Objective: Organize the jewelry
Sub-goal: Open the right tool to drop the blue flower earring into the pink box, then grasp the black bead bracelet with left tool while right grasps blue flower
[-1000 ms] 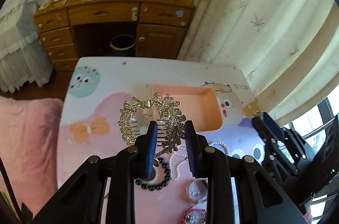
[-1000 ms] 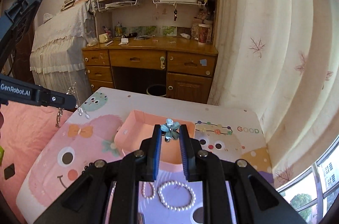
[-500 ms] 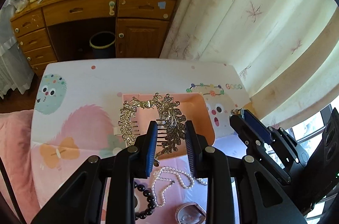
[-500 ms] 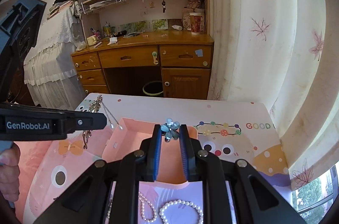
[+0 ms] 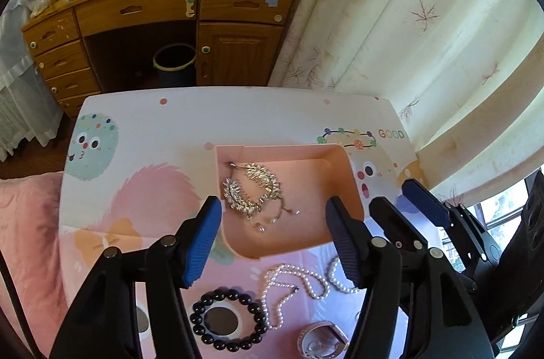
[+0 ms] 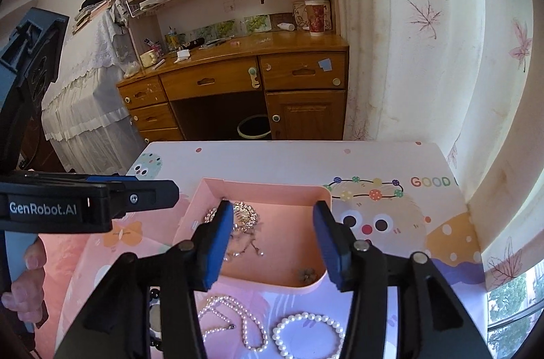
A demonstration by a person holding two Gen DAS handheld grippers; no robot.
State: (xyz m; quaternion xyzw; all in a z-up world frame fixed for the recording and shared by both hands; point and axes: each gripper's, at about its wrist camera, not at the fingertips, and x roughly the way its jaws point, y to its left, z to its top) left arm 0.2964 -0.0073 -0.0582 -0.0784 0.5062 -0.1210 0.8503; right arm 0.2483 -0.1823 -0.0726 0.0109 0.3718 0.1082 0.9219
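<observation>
Hovering over the pink tray (image 5: 343, 185), the left gripper (image 5: 272, 243) stands wide with nothing between its blue pads; its jaws have just been opening. A gold leaf comb (image 5: 251, 189) lies in the tray toward its far left corner, thin chains trailing from it toward the tray's middle. The right gripper (image 6: 272, 243) is also over the tray, jaws parted and empty, and they too have just been opening. In the right wrist view a small flower piece (image 6: 307, 274) rests on the tray floor by the near wall, apart from the comb.

The tray sits near the middle of the worktop (image 5: 142, 121), which has a cartoon-printed cover. Along the near edge, outside the tray, lie a black bead bracelet (image 5: 224, 321), a pearl necklace (image 5: 289, 287) just beside it, and a pearl bracelet (image 6: 307, 333) to the right of the necklace. A watch (image 5: 323, 342) shows at the bottom of the left wrist view, partly cut off. A hand (image 6: 27, 287) grips the left gripper's handle at the left edge of the right wrist view.
</observation>
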